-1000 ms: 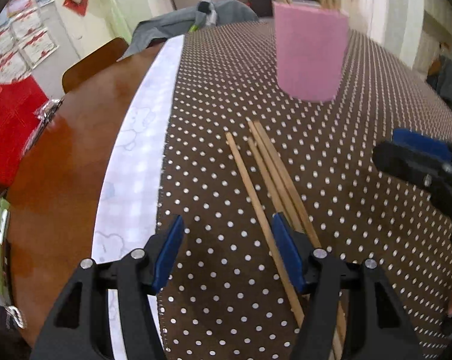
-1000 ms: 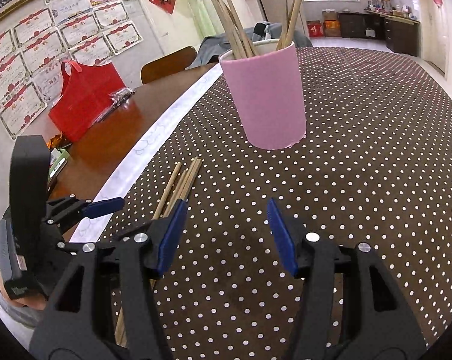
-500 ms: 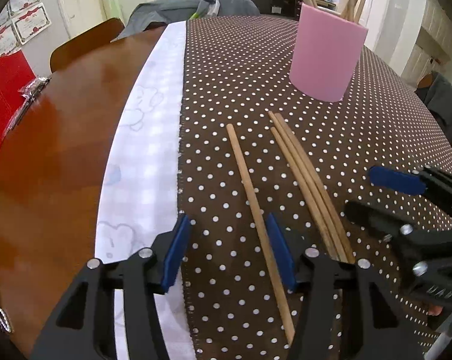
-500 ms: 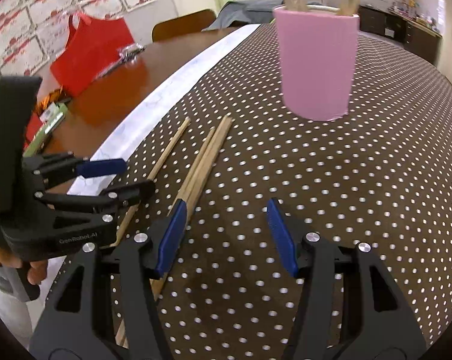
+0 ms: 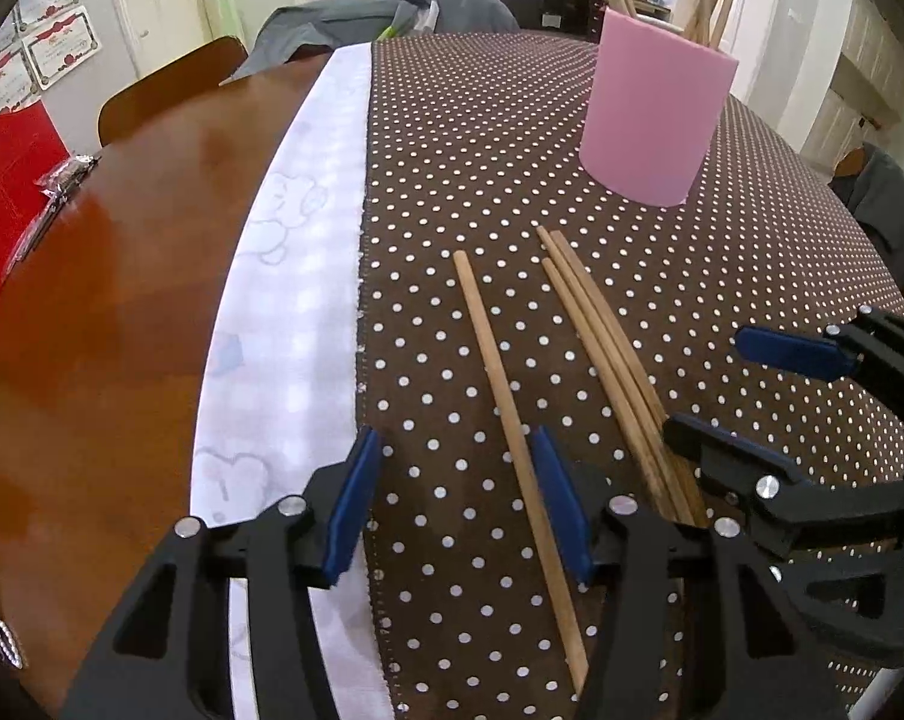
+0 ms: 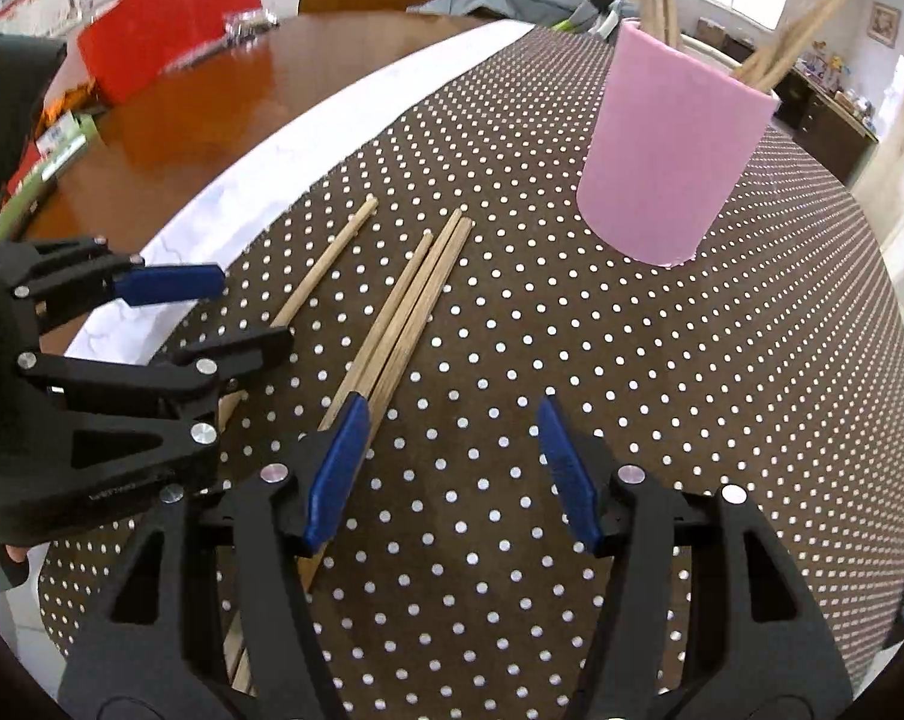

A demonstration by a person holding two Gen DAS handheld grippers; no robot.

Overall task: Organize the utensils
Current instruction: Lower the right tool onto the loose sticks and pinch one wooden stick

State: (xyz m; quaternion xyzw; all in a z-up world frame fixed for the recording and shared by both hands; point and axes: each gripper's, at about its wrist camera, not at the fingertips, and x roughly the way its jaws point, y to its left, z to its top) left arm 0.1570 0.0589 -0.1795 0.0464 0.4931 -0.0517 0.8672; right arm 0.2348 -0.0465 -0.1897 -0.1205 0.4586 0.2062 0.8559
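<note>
While both grippers are hovering low over the counter (image 5: 152, 252), I'm lining up a pick. Left gripper (image 5: 452, 495) fingers are standing apart, single chopstick (image 5: 499, 384) lying just inside the right one. Right gripper (image 6: 452, 468) fingers are opening, empty, beside the three-stick bundle (image 6: 416, 294). Next I'm judging: centre, clamp, carry to the pink cup (image 6: 667, 150).

four wooden chopsticks (image 5: 595, 324) flat on dotted cloth, one apart; more upright in pink cup (image 5: 655, 108).
</note>
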